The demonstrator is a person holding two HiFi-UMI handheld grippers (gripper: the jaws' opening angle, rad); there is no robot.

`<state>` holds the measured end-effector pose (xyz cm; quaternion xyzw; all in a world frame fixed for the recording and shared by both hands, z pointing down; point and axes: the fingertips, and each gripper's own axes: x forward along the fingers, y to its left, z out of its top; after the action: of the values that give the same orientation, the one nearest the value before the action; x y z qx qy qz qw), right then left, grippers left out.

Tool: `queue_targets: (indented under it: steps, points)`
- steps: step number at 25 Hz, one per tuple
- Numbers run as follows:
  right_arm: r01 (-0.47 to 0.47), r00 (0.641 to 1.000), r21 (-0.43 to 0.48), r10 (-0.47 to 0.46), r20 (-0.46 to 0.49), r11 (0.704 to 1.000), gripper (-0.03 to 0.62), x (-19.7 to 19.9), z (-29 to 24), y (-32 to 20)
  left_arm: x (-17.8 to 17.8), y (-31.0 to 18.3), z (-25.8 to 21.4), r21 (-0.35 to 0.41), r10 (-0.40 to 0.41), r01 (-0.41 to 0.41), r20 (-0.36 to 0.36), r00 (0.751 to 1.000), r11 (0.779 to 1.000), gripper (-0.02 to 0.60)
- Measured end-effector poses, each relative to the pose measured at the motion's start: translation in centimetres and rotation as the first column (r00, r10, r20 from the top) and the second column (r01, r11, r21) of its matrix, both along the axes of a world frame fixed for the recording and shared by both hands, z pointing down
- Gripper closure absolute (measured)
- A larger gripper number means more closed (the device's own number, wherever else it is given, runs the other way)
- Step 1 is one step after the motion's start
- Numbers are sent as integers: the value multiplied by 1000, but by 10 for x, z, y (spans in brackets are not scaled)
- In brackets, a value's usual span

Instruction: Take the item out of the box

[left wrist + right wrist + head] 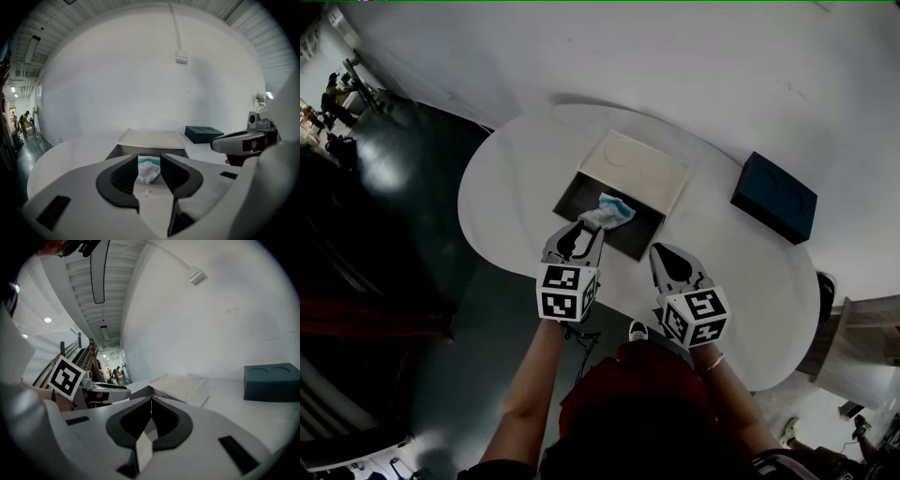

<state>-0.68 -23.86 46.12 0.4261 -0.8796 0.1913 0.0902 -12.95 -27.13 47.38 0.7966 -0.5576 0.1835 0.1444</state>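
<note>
The right gripper's (664,251) (151,401) jaws are closed on nothing; at its 9 o'clock the left gripper's (581,228) (149,159) jaws stand apart, pinching nothing. Just past the left tips, a crumpled white-and-blue packet (607,212) (148,170) lies at the near edge of the dark box (571,193), its long axis running 8 to 2 o'clock in the head view, blue end toward 2. Beyond sits the box's cream lid (635,169).

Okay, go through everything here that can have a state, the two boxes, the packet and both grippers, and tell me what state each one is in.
Box, open, its cream lid flipped back.
White and blue packet, lying in the open box, not gripped.
Dark blue box, closed, standing apart from the open one.
Left gripper, open, jaws lined up on the packet.
Right gripper, shut, nothing held.
</note>
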Motion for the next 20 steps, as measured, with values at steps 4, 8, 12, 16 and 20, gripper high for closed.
queue_targets:
  steps: [4, 8, 12, 16, 20]
  points:
    - [5, 1000, -12, -5, 5, 1000, 579, 0, 5, -7, -3, -10, 10, -37, 10, -8, 49, 999, 999, 429]
    - [19, 1000, -18, -19, 5, 1000, 579, -2, 10, -13, -2, -17, 26, -96, 40, -31, 96, 995, 995, 422]
    - [21, 1000, -28, -20, 11, 999, 579, -1, 14, -20, 1, -27, 38, -137, 85, -61, 177, 981, 989, 413]
    - [28, 999, -34, -27, 20, 999, 579, 0, 16, -27, 5, -38, 45, -171, 129, -89, 239, 963, 981, 411]
    - [47, 999, -41, -46, 29, 998, 579, -2, 19, -32, 10, -46, 50, -204, 188, -133, 284, 940, 970, 411]
